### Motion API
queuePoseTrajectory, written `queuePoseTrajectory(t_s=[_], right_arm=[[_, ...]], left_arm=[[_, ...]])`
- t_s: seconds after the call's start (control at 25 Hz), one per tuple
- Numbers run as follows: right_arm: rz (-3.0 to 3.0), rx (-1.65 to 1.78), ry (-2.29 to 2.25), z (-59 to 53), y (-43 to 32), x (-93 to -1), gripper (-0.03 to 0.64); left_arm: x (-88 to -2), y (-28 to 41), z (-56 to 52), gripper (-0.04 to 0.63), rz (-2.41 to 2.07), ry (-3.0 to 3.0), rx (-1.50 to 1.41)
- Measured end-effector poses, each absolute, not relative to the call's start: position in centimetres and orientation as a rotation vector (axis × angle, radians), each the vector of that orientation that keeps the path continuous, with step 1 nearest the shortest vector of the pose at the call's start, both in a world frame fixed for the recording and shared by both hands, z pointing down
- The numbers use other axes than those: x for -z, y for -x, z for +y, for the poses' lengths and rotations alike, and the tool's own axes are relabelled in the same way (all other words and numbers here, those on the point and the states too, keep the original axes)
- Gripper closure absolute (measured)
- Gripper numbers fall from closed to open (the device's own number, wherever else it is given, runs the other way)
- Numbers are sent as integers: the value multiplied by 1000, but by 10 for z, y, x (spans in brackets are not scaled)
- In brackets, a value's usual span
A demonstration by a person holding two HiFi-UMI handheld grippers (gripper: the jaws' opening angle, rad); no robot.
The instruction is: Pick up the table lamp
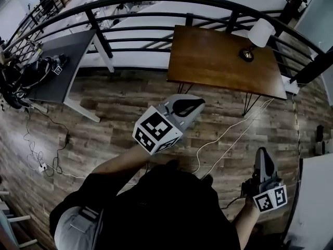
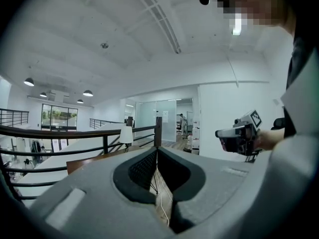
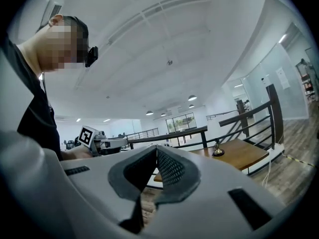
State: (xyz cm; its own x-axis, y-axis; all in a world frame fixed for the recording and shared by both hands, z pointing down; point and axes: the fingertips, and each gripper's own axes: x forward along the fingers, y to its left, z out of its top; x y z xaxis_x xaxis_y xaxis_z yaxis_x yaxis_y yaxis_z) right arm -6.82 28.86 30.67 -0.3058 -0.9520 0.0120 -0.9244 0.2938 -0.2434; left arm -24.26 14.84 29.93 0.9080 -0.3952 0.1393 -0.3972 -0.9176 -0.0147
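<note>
Cables (image 1: 36,158) trail over the wood floor (image 1: 104,113) at my far left, below a grey bench (image 1: 65,61) that carries dark gear (image 1: 31,74) I can't identify. A black railing (image 1: 145,33) curves across the top of the head view, behind both benches.

Moving right, my left tool (image 1: 190,107) is held out over the floor at mid-frame, its nose toward the wooden bench (image 1: 208,61). In the left gripper view its jaws meet tip to tip, closed, with nothing between them; only floor shows below the tips.

The wooden bench stands against the railing, right of centre. The lamp (image 1: 259,34) sits on its far right corner, close to the railing, with a white shade above a dark round base. Nothing else is on that top. The lamp is well apart from both tools and neither one touches it.

A white cord (image 1: 229,134) runs from under the bench across the floor, passing between the two tools.

My right tool (image 1: 261,152) is at the lower right, close to my body. The right gripper view shows its jaws closed and empty too.
</note>
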Motion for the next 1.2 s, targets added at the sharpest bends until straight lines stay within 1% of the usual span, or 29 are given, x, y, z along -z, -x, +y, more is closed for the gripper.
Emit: queuePoseTrajectory(t_s=[0.16,0.28,0.6,0.76,1.0,1.2], right_arm=[[2375,344,1776,277,32,-318,603],[2375,341,1768,267,-10,-320,603],[2432,292,1673,220,-151,-311,603],[2500,325,1590,201,-211,-319,603],[2598,389,1479,175,-272,-345,603],[2623,401,1402,134,-281,-348,603]], left_arm=[[-306,207,128,583,-606,-3059,-242],[-305,170,116,583,-625,-3052,-221],[-296,38,87,583,-695,-3000,-194],[-290,-30,65,583,-772,-2964,-185],[-296,-100,43,583,-881,-2927,-189],[-307,-121,17,583,-893,-2906,-228]])
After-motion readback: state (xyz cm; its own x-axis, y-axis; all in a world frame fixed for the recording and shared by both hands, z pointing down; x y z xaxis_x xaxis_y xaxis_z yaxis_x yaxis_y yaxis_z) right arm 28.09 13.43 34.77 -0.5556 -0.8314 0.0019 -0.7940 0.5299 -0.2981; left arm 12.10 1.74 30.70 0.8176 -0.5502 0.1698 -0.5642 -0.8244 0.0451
